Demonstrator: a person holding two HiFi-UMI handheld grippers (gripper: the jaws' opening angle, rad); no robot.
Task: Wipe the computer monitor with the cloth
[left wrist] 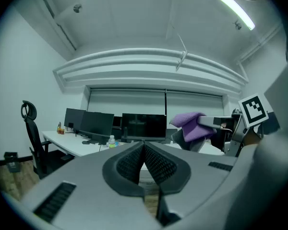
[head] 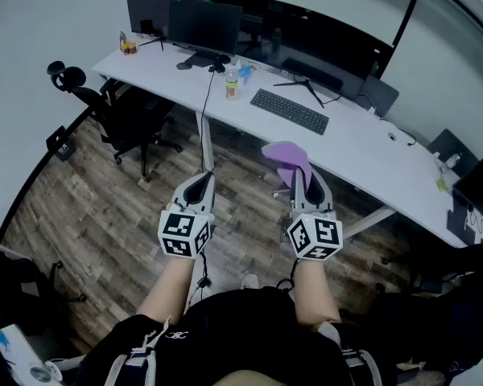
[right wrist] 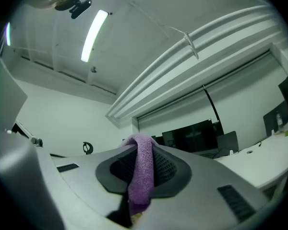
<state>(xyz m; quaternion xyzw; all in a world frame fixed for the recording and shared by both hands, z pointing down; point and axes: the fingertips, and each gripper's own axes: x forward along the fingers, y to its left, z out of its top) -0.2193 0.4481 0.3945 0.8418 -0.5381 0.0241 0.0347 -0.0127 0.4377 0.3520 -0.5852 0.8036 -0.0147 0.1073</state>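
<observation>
Overhead first, in the head view: the left gripper and the right gripper are held out side by side above the wooden floor, well apart from the long white table. The purple cloth sticks up from the right gripper's tip. A dark monitor stands toward the table's left end, with a keyboard and a small bottle near it. Which screen is meant I cannot tell, since more dark screens show along the table and its right end is cut off by the frame.

Left gripper view: its jaws are pressed together with nothing between them. The cloth shows off to the right, bunched over the other gripper's tip. The monitor's stand and the table in front of it are hidden behind this gripper's own body.

Right gripper view: the jaws are clamped on a narrow fold of the cloth, and the rest drapes over the tip and hangs down the middle. How deep the fold sits is hard to make out. That looks like the weak point — rubbing across a screen could drag the fabric free, and then the hard jaws might meet the panel. A firm push could also, I judge, rock a monitor on its stand, and a wide sweep could knock the bottle over. The cloth blocks part of this camera's forward sight too.
</observation>
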